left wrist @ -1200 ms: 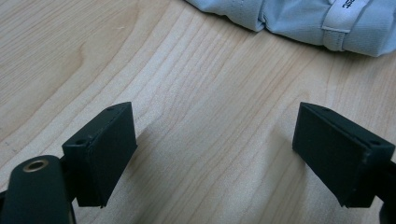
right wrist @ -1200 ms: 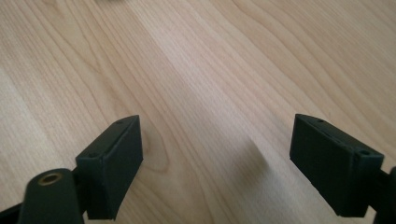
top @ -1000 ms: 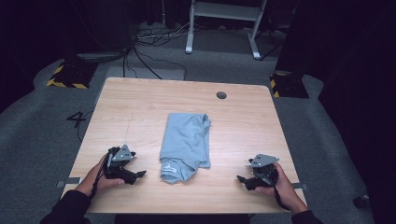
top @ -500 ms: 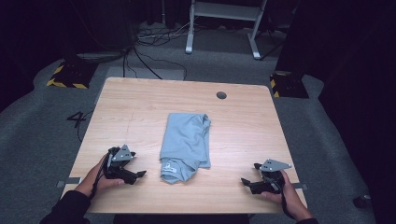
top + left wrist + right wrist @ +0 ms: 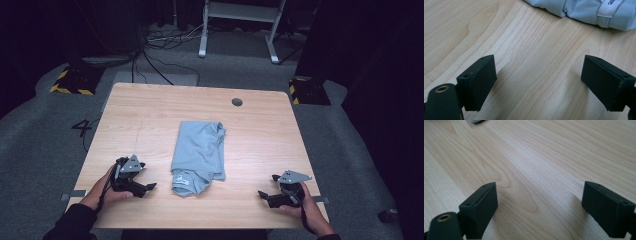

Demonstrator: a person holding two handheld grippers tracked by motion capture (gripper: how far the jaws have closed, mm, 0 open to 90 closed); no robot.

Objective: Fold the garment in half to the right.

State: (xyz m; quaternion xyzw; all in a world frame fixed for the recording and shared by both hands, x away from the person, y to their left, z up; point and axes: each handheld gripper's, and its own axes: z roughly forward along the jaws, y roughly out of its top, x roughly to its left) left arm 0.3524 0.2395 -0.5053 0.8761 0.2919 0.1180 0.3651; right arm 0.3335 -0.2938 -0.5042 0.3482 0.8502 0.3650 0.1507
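Counter (image 5: 150, 115): light wood, rounded corners, small dark hole (image 5: 237, 102) near far edge, right of centre. Stands on grey carpet; cables and a white frame on the floor beyond.

Shirt (image 5: 199, 156): light grey-blue, folded lengthwise into a narrow strip, lying at counter centre, long axis running near-to-far. Collar end w/ white label faces the near edge; far end a bit rumpled, one corner bulging right. Same collar and label at top of left gripper view (image 5: 596, 11).

Left hand-held gripper (image 5: 142, 187): resting on counter near front-left corner, just beside the shirt's near end, not touching. Jaws wide apart, nothing betw. them, bare wood under.

Right hand-held gripper (image 5: 265, 196): on counter near front-right, well apart from shirt. Jaws wide, empty; pointed at open wood.

Step in hand (est.): lengthwise fold looks done; both tools parked either side, poised betw. folds.

Next move calls for (est.): both going to the collar end, each pinching a corner of that edge thru all layers, lifting level and carrying it over to the far end for a crosswise fold. Risk: layers slipping if grabbed shallow.
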